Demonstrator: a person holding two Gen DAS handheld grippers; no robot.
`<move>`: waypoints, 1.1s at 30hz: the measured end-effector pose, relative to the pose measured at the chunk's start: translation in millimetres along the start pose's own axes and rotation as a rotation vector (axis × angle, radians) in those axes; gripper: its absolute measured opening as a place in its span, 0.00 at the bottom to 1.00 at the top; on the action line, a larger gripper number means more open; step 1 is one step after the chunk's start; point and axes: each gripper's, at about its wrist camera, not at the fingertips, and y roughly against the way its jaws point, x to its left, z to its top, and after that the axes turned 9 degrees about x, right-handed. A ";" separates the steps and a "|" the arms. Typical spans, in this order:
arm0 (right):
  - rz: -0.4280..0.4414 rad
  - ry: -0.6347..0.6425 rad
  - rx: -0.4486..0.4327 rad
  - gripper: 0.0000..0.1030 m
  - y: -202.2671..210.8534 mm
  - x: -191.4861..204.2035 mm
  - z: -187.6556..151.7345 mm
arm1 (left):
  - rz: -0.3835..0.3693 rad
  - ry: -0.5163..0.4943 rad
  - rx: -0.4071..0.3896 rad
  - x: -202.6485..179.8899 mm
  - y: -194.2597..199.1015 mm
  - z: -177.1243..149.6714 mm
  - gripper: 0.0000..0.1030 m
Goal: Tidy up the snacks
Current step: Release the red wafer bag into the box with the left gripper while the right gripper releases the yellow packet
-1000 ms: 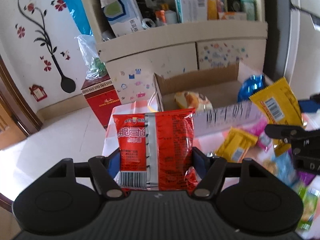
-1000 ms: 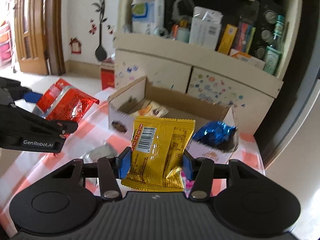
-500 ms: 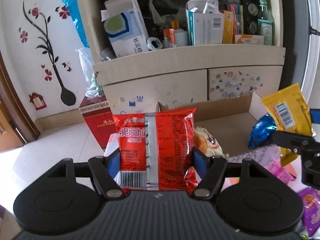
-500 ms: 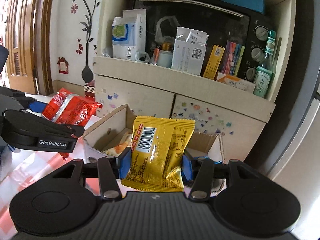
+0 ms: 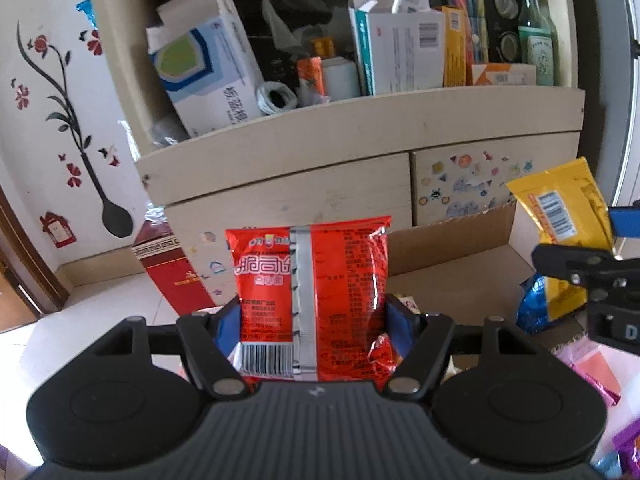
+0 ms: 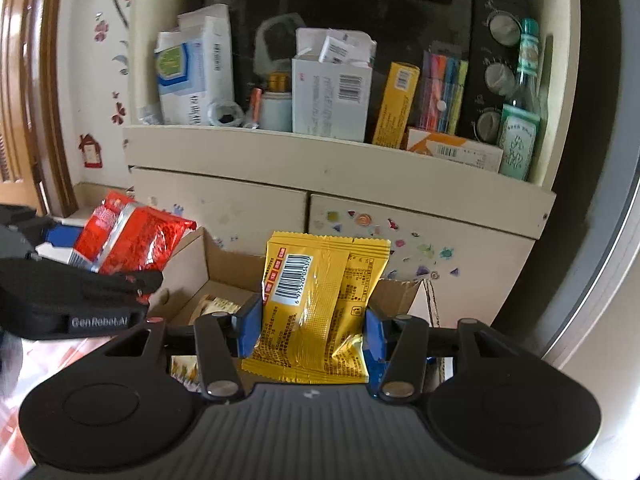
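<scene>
Snack packets are filling both claws, and both claws are hanging over the near edge of an open cardboard box (image 6: pixel 224 264). The left gripper (image 5: pixel 312 320) is grasping a red snack packet (image 5: pixel 312 280), its blue pads pressing on the packet's two sides while the packet is standing upright with its back seam and barcode facing the camera. The right gripper (image 6: pixel 312 320) is clenching a yellow snack packet (image 6: pixel 320 292) in the same upright way, barcode toward the lens.

Just ahead of and below the left claw, the box's brown back wall is showing, and a bun-like wrapped snack is peeking out beside the right pad. To the right of that claw, a shiny blue packet (image 5: pixel 536 308) is lying in the box, under the other claw's yellow load. From the right wrist view, a pale wrapped snack (image 6: pixel 216 306) is lying on the box floor just ahead of the left pad.

Judging from this, sorting is partly done: a few snacks are already sitting in the box, two more are being carried to it and not yet dropped. More remains, since pink and purple packets (image 5: pixel 600 372) are lying on the checked tablecloth to the right of the left claw. Behind the box, a cream cabinet (image 6: pixel 320 160) is holding cartons and bottles.
</scene>
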 end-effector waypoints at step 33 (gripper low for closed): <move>0.055 0.082 0.066 0.78 4.0 7.4 -13.9 | -0.059 -0.004 0.054 24.0 13.1 -31.7 0.85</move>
